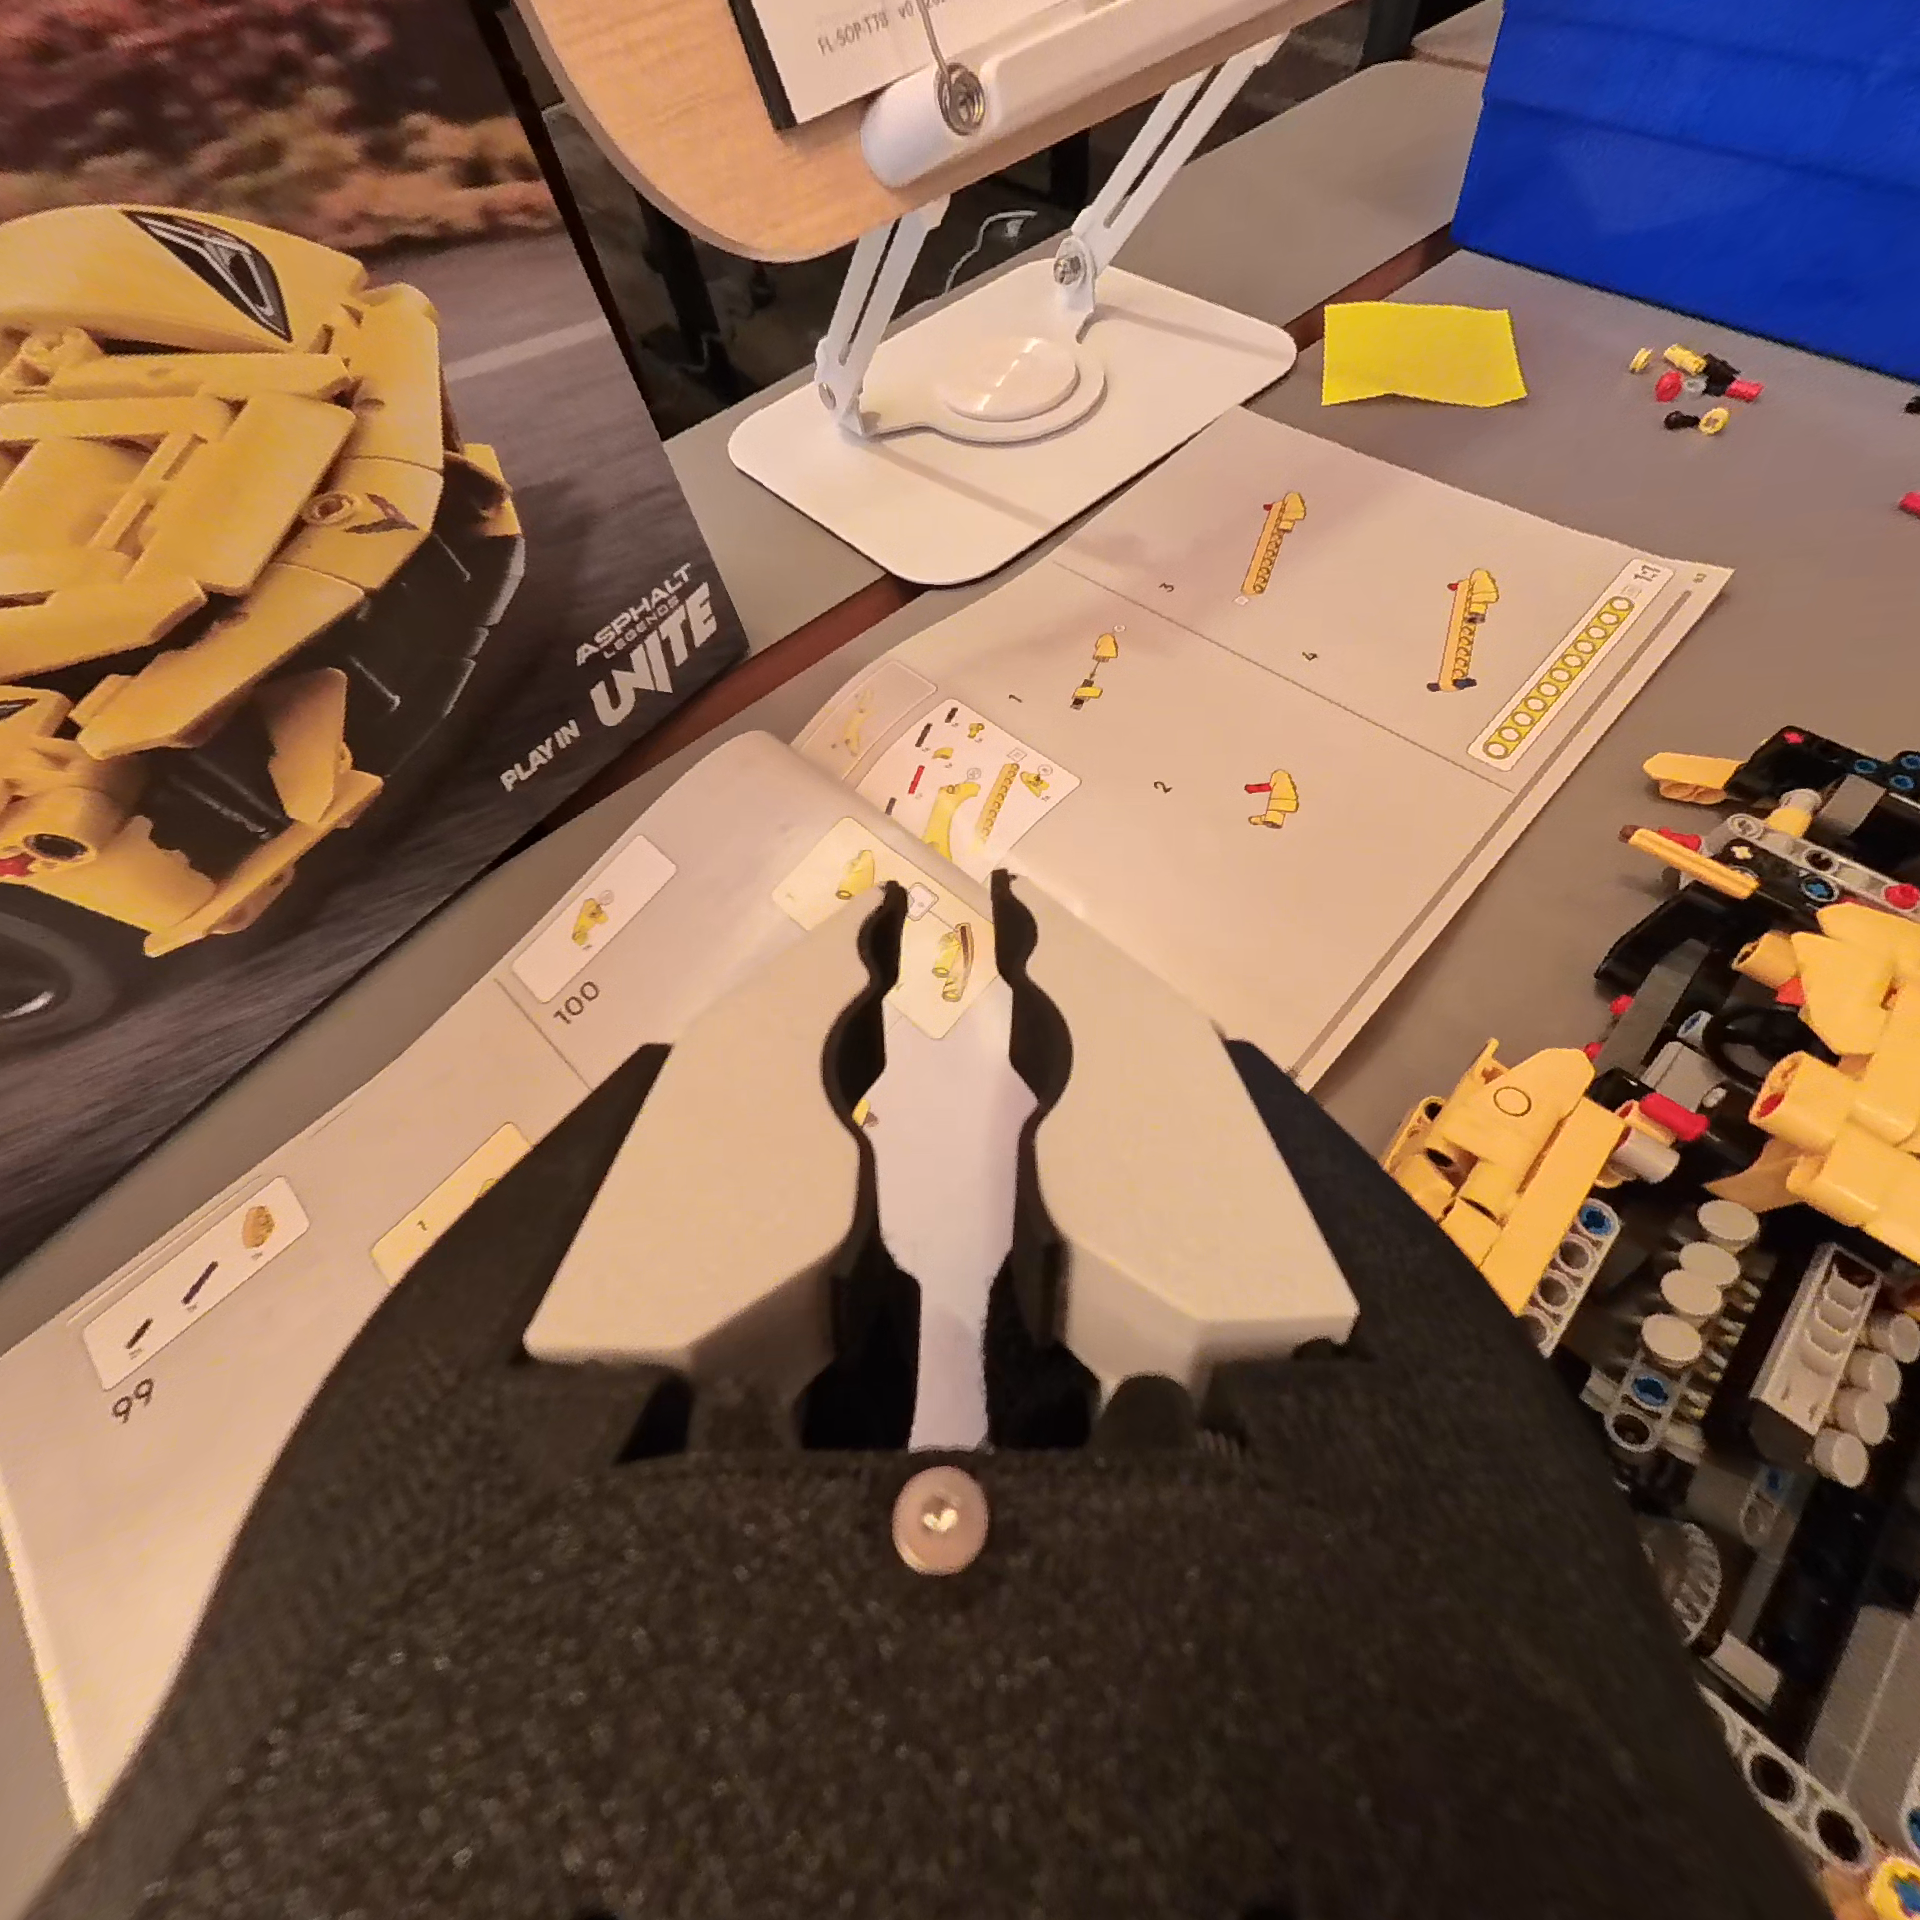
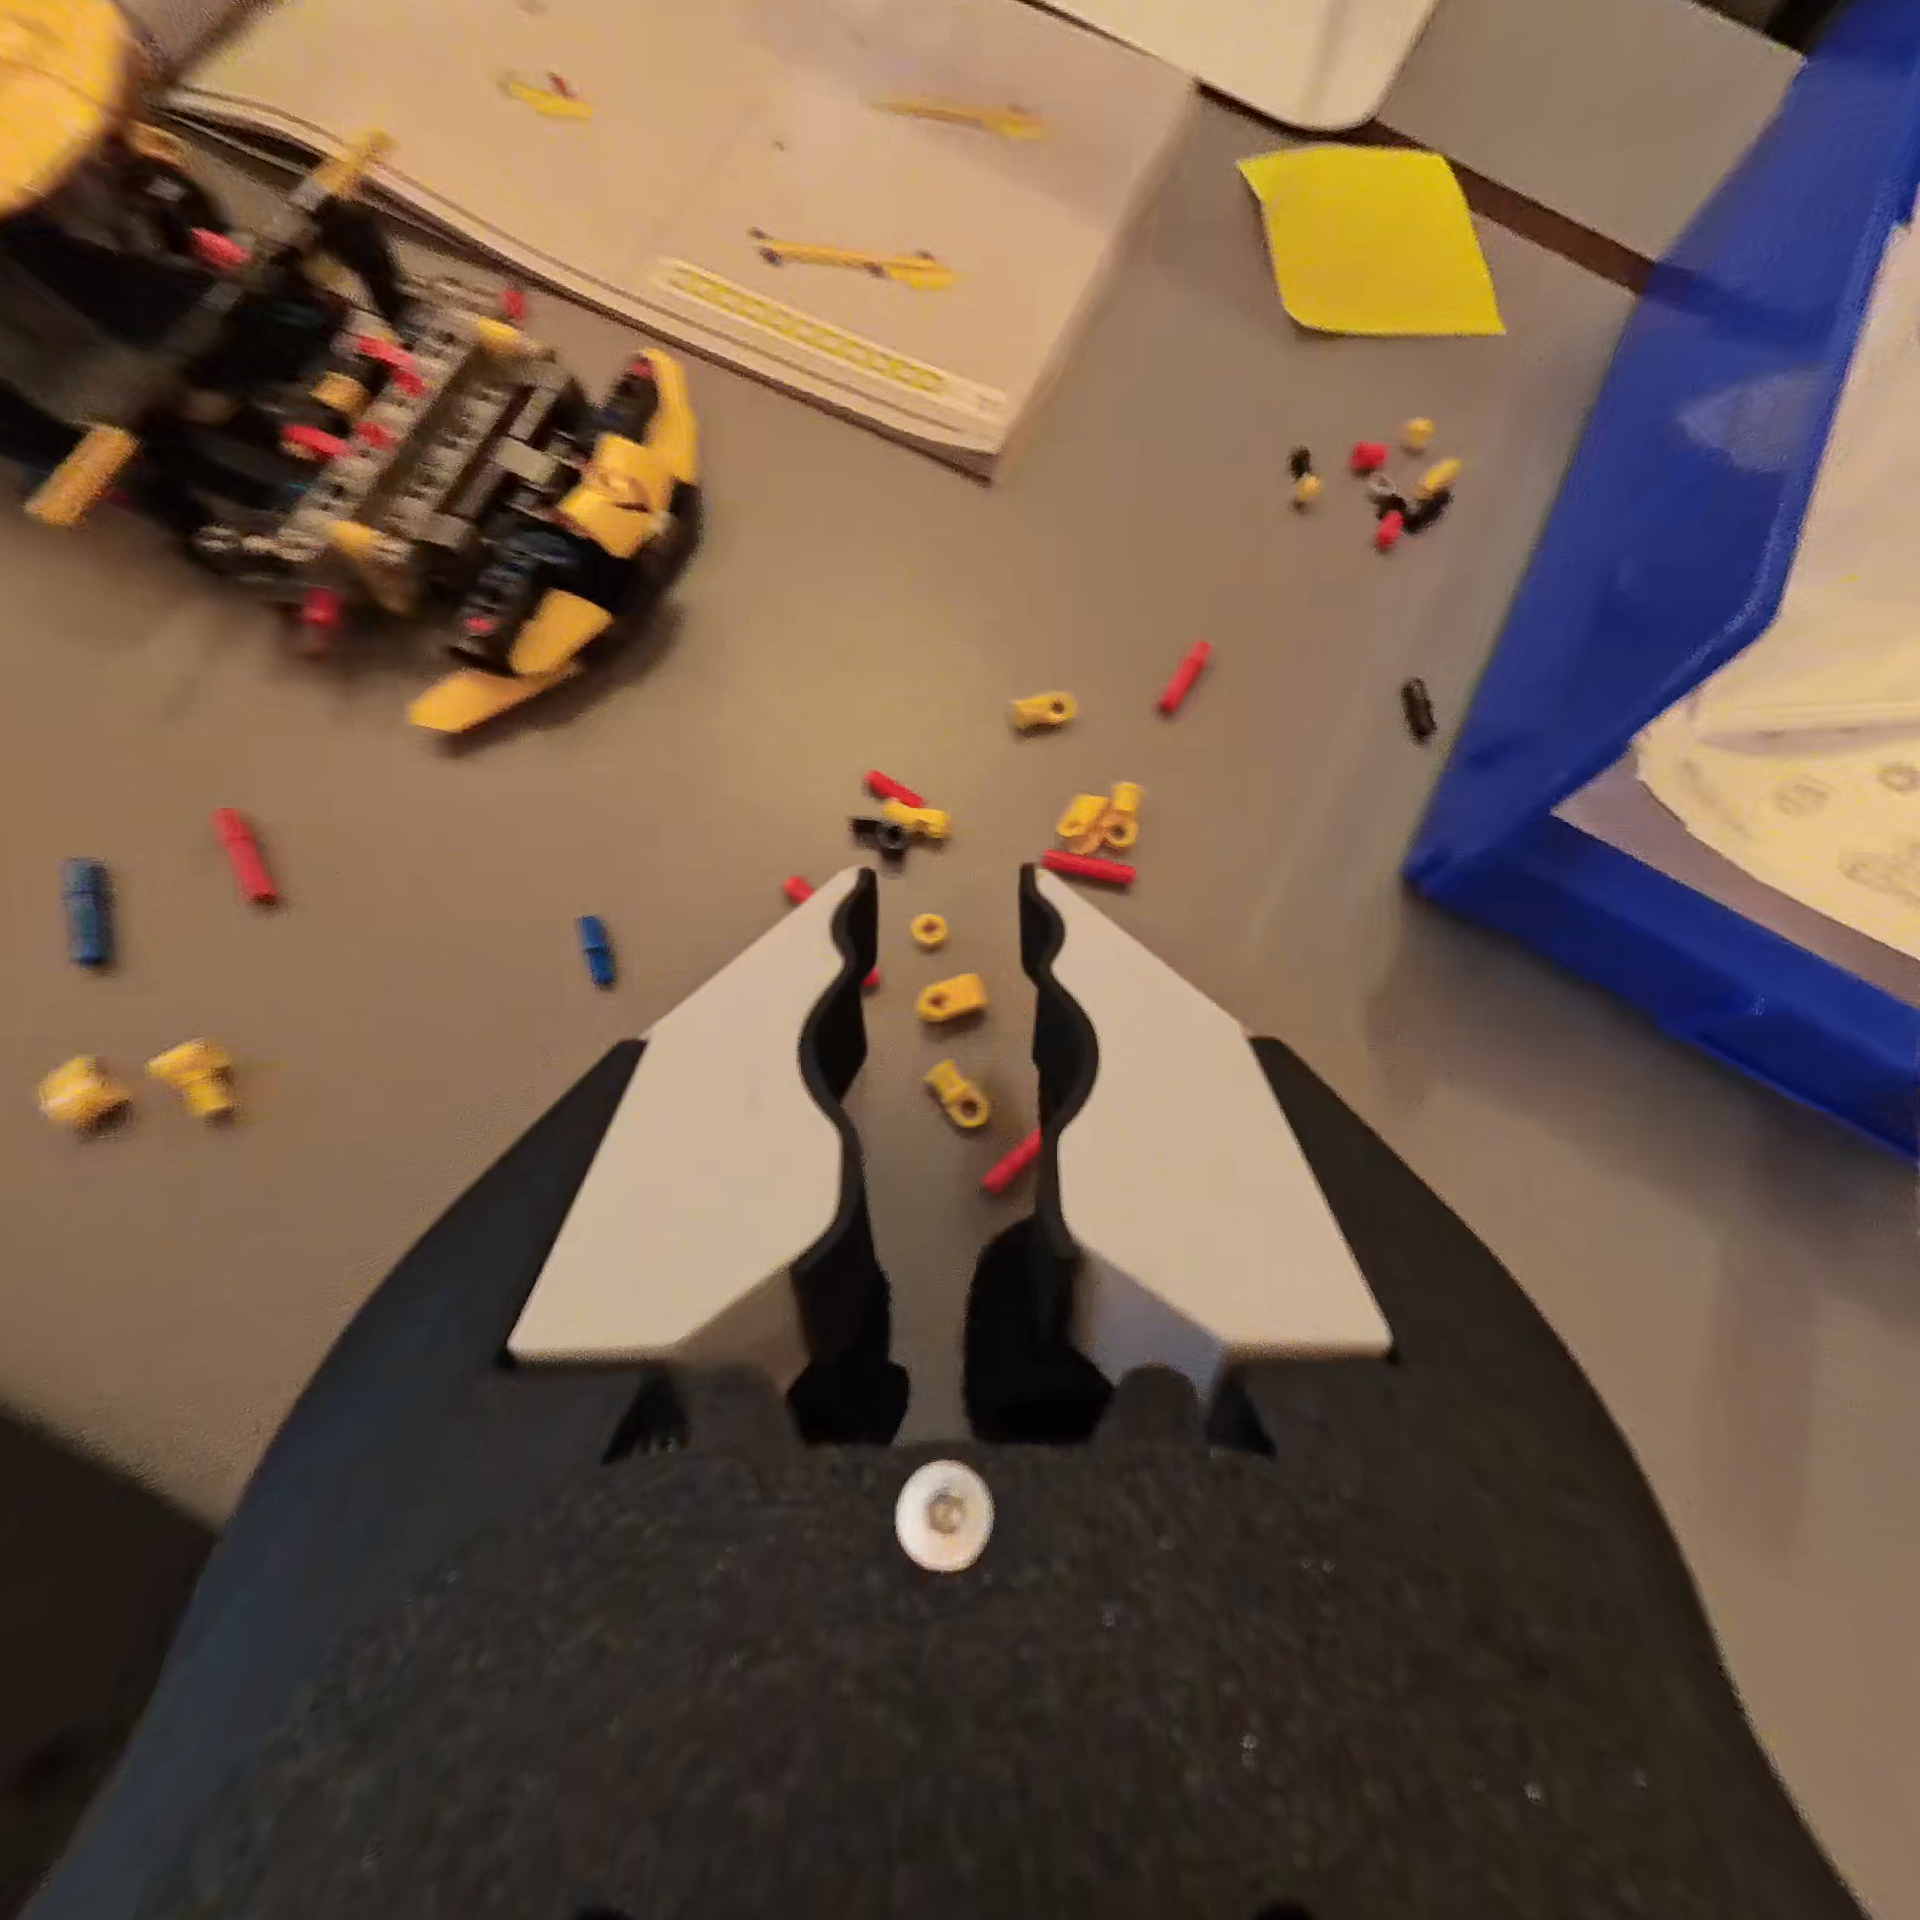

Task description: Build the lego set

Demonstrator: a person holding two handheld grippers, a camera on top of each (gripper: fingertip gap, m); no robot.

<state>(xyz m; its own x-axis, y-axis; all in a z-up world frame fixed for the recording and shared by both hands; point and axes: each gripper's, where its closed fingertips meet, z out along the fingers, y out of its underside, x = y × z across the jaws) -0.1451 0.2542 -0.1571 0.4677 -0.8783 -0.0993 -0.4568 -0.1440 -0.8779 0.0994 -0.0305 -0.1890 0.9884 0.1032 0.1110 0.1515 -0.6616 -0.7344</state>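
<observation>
Parted and empty, the right gripper (image 2: pixel 945 883) hangs directly over small yellow connectors (image 2: pixel 951 1000) lying between its fingers on the worktop (image 2: pixel 727 831); the left gripper (image 1: pixel 943 894), likewise parted and empty, hovers over the instruction booklet (image 1: pixel 1299 748).

Your bench (image 2: pixel 831 665): matt grey. Your tool (image 2: pixel 948 878) bodies: rough black. Glossy plastic bricks (image 2: pixel 951 997); matt paper booklet (image 1: pixel 1351 727).

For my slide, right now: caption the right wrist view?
Open right gripper hovers over loose yellow and red pieces, beside the half-built car.
</observation>
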